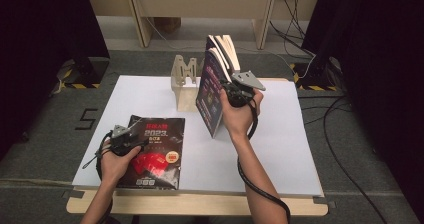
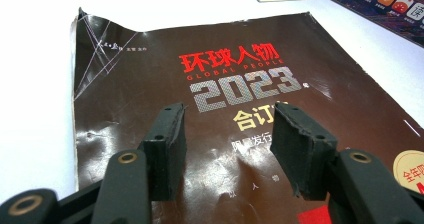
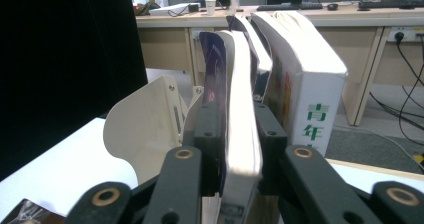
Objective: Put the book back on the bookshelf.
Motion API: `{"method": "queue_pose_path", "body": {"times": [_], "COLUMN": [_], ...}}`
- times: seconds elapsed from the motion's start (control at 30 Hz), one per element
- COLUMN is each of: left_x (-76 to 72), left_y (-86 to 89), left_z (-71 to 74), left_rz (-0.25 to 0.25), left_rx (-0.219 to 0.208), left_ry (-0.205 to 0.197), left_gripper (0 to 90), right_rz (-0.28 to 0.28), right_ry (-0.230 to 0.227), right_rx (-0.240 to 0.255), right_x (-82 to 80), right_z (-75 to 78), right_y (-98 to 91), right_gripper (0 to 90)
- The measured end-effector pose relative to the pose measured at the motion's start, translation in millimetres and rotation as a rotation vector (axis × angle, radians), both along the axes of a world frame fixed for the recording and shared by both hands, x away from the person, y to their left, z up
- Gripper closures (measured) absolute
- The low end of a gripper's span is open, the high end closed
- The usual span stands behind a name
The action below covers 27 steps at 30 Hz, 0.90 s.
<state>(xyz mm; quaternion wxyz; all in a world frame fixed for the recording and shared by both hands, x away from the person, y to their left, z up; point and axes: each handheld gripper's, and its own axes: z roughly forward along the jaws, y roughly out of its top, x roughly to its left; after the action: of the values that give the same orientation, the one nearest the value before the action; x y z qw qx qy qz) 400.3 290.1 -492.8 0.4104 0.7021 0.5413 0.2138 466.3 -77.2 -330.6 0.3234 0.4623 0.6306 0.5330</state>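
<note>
A dark magazine (image 1: 160, 159) with "2023" on its cover (image 2: 150, 69) lies flat at the front left of the white table board (image 1: 280, 149). My left gripper (image 1: 136, 143) hovers open just above its cover, and nothing is between its pads (image 2: 227, 121). A purple-covered magazine (image 1: 210, 101) stands upright near the middle of the board, its lower edge on the board. My right gripper (image 1: 226, 84) is shut on its spine edge (image 3: 240, 59), one jaw on each side (image 3: 235, 119).
A pale wooden book stand (image 1: 184, 76) (image 3: 145, 124) stands behind and left of the held magazine. More books (image 1: 227, 46) lean upright behind it, among them a thick white one (image 3: 312, 94). Cables lie on the floor at the right.
</note>
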Motion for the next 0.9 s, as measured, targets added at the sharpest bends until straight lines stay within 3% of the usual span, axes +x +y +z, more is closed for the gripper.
{"method": "queue_pose_path", "body": {"times": [0.53,0.67,0.9], "left_x": [0.1,-0.1,-0.1], "left_y": [-0.5,-0.2,1.3], "left_z": [-0.2,0.0,0.3], "left_rz": [-0.001,-0.001,0.004], "left_rx": [0.002,0.003,0.0], "left_ry": [0.001,0.001,-0.003], "left_gripper": [46.9,47.0,47.0], "right_rz": [0.006,0.019,0.032], "right_ry": [0.009,0.026,0.007], "right_rx": [-0.009,0.013,0.033], "right_x": [2.5,2.3,1.0], "right_z": [-0.8,0.6,2.0], "right_y": [3.3,4.1,9.1], "right_gripper": [81.3,83.1,83.3]}}
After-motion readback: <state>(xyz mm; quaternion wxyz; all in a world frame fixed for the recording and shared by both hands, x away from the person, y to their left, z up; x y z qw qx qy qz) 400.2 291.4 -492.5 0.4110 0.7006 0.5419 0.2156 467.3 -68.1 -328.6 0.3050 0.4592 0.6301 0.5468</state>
